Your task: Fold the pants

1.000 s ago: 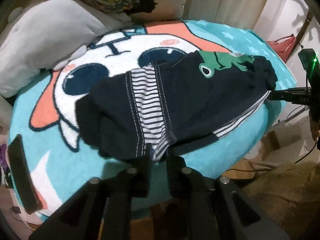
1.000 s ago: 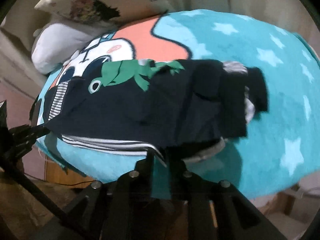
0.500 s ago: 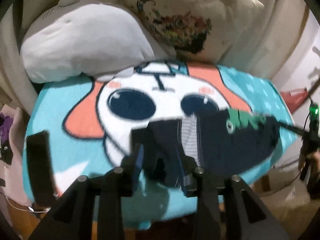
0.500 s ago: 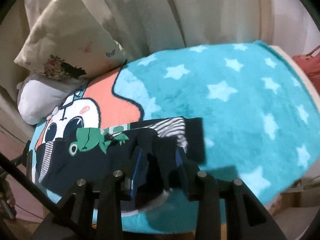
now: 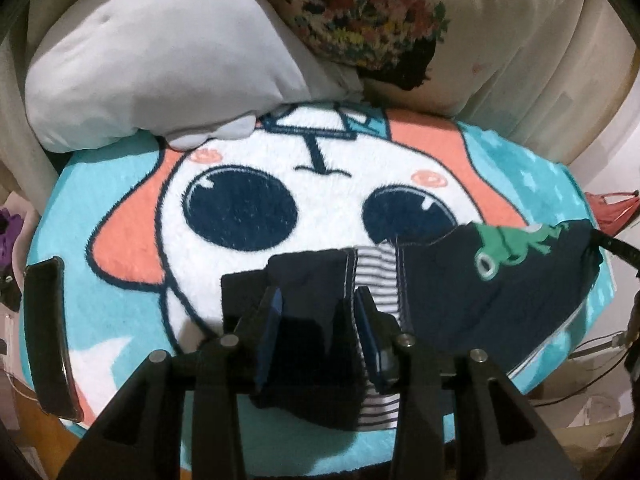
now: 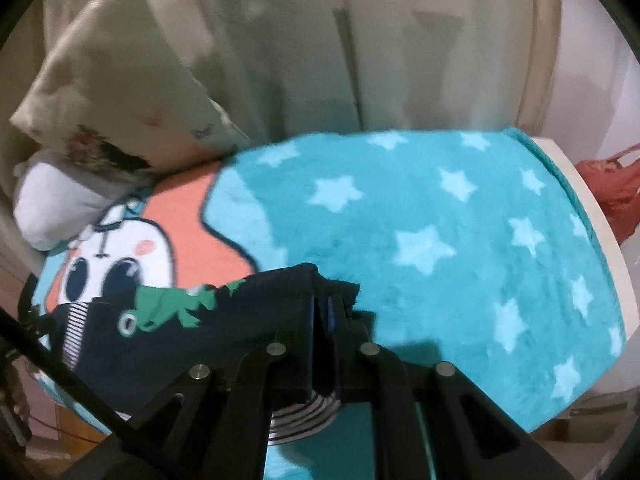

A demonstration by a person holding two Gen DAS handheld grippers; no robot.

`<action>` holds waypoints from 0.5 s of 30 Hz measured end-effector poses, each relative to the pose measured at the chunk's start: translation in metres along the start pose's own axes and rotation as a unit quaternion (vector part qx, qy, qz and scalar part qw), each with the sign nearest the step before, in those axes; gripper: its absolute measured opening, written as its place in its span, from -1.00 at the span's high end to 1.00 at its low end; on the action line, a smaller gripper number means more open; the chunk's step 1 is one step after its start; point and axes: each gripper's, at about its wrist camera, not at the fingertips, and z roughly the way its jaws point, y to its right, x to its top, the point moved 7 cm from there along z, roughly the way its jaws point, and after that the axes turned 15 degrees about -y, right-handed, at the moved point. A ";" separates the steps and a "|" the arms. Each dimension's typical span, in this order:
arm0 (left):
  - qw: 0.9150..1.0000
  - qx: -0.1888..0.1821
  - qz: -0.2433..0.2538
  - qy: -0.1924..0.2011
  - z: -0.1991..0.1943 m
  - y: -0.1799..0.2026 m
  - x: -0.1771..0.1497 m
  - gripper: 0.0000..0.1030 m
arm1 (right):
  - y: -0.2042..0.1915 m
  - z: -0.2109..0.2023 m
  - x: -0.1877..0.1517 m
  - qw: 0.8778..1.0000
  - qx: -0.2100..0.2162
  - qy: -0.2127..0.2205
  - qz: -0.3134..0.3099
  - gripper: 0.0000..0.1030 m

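At the near edge of the left wrist view, the left gripper (image 5: 316,332) has its fingers set apart w/ a bunch of dark fabric between the blue pads. Fabric looks pinched, but the gap is fairly wide, so it's a loose-looking hold on one end of the pants (image 5: 500,292). In the right wrist view, the right gripper (image 6: 320,320) is nearly closed, pads squeezed onto the other end of the pants (image 6: 224,320), striped lining hanging out below the fingers.

Just beyond the fingers, the pants are small navy kids' pants w/ a green frog print (image 5: 512,244) and a white-striped panel (image 5: 376,276). They stretch between the 2 grippers along the near edge of the teal cartoon-face blanket (image 5: 256,208). They look lifted or half-lifted there; can't tell how much rests on the blanket.

Progress, as a judgement: early-mid. Garment is gripped at both ends and held out roughly lengthwise, w/ layers already doubled near the right end. No neat flat fold is visible yet. Left to do: lay it flat, bring one end over the other, smooth, let go.

Farther back, a grey plush pillow (image 5: 160,68) and a floral cushion (image 5: 400,24) sit at the blanket's far edge, curtain (image 6: 320,40) behind. A black phone-like slab (image 5: 48,336) lies on the blanket's left edge, and a red bag (image 6: 608,192) is off to the right.
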 end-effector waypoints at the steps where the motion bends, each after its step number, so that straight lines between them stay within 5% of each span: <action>1: 1.000 0.009 0.001 -0.005 0.006 0.001 -0.002 0.30 | 0.005 0.009 -0.003 1.000 -0.004 -0.013 0.003 0.86; 5: 0.999 0.042 0.003 -0.028 0.030 0.001 -0.014 0.29 | 0.021 0.036 -0.020 0.999 -0.004 -0.048 0.026 0.81; 8: 0.998 0.063 0.018 -0.020 0.031 0.005 -0.019 0.23 | 0.031 0.040 -0.023 0.998 -0.001 -0.047 0.045 0.48; 10: 0.998 0.061 0.020 -0.023 0.029 0.005 -0.020 0.22 | 0.037 0.037 -0.023 0.997 -0.017 -0.048 0.052 0.05; 15: 0.999 0.028 -0.017 -0.009 -0.002 -0.011 -0.020 0.14 | 0.042 -0.025 -0.021 0.995 -0.049 0.042 0.075 0.05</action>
